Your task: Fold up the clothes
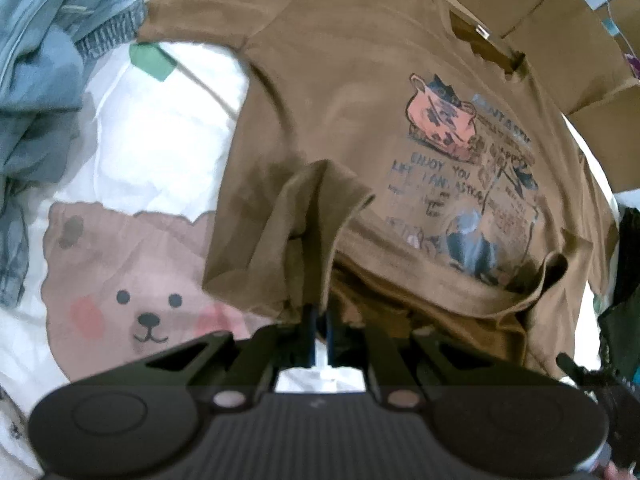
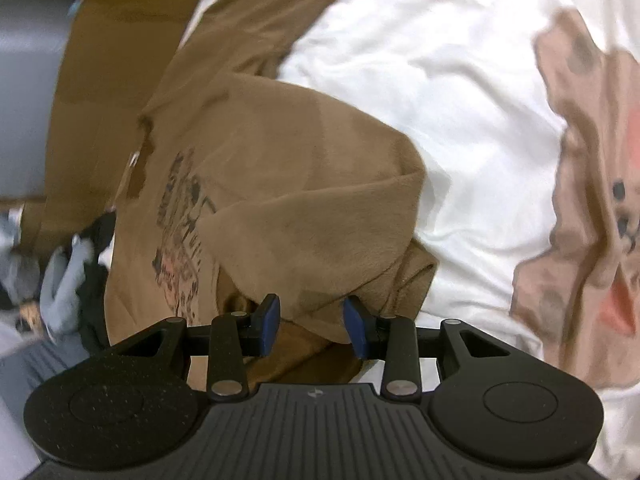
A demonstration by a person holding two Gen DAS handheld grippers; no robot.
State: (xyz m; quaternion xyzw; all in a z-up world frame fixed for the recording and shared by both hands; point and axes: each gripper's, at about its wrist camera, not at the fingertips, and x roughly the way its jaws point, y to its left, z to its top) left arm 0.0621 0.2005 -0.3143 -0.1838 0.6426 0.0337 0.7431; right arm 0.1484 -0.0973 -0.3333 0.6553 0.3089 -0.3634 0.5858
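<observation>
A brown T-shirt with a printed picture and text on its chest lies on a white bedsheet, collar at the far side. My left gripper is shut on the shirt's bottom hem, and a fold of brown cloth rises between its fingers. In the right wrist view the same shirt is bunched, with its lower part lifted and folded over. My right gripper is open, its blue pads either side of a hanging fold of the shirt without pinching it.
The sheet has a pink bear print, also in the right wrist view. A pile of blue-grey clothes lies at the left. Cardboard stands behind the shirt. Dark and grey garments lie at the left in the right wrist view.
</observation>
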